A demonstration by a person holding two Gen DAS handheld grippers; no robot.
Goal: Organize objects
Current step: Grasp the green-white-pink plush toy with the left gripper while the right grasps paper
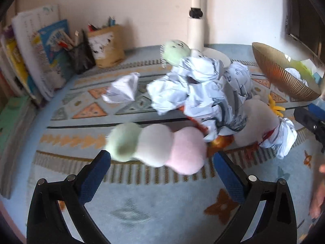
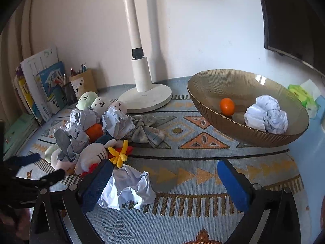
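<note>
A plush of three balls, green, white and pink (image 1: 158,148), lies on the patterned rug just ahead of my left gripper (image 1: 162,160). That gripper is open and its blue pads stand apart from the plush. Behind it is a heap of crumpled paper (image 1: 195,89), more plush toys and an orange. My right gripper (image 2: 164,166) is open wide over the rug. A crumpled paper ball (image 2: 128,187) lies between its fingers, close to the left pad (image 2: 97,183). The brown ribbed bowl (image 2: 213,89) at the right holds an orange (image 2: 227,106) and a paper ball (image 2: 266,113).
A white lamp base (image 2: 146,97) stands at the back by the wall. Books (image 2: 44,85) and pencil holders (image 2: 83,83) line the back left. A plaid cloth (image 2: 146,130) lies beside the heap. Green tissue packs (image 2: 300,95) sit behind the bowl.
</note>
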